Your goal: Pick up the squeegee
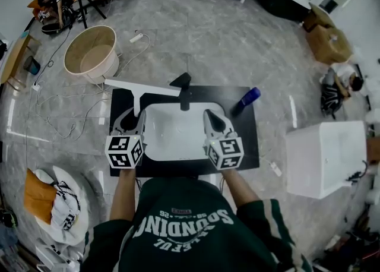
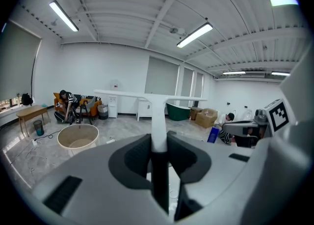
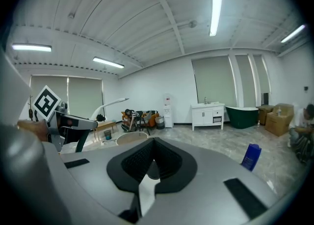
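**Operator:** How far along am I with the squeegee (image 1: 141,88)?

**Describer:** The pick-up looks essentially done. Your left hand-held gripper (image 2: 158,146) has its jaws closed narrowly on the handle. The squeegee appears to be held clear of the black surface (image 1: 246,140), above the left edge of the white sink (image 1: 172,153). All that seems left is to keep it steady.

**Operator:** And my other one?

**Describer:** Your right hand-held gripper (image 3: 149,165) is empty, with its jaws drawn together, and hangs over the sink's right side.

**Operator:** What does the squeegee look like?

**Describer:** It is all white and T-shaped. A slim, straight handle rises from the jaws. A long, thin blade bar lies crosswise on top, and one end of it is near the black faucet (image 1: 183,82).
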Demonstrator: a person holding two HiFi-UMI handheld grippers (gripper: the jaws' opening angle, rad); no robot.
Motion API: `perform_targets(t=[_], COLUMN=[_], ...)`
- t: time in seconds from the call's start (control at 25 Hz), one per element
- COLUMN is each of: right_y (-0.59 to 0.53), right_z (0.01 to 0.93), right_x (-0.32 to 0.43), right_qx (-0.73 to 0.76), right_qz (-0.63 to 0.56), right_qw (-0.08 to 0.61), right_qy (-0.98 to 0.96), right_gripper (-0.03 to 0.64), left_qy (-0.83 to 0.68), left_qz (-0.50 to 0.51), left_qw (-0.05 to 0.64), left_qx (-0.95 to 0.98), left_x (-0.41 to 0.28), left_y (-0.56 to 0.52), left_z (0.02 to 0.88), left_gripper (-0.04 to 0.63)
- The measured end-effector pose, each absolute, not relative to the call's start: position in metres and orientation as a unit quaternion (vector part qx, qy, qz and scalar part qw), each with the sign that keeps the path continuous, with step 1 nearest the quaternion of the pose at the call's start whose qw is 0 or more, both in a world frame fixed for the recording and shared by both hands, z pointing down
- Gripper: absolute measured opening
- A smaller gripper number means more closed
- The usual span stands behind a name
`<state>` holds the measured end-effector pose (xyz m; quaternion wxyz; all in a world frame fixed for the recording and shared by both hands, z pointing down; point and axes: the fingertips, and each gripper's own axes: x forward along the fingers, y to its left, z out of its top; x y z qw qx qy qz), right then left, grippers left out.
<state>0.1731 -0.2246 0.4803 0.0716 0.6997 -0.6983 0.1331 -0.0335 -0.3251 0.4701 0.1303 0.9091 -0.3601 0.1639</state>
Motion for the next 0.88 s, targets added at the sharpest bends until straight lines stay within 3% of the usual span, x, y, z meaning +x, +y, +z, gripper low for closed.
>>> perform_targets(t=[0.88], right_y=[-0.230], right_z=[0.482], right_x=[0.167], right_qx=[0.691], right_qz=[0.133], right_qw=[0.079], right_qy=[-0.706], right_gripper=[0.001], left_qy=[-0.364], left_qz=[0.173], left_qw=[0.141], left_qx=[0.904], left_x=[-0.041], left_y=[-0.327], left_z=[0.480], left_gripper=[0.089])
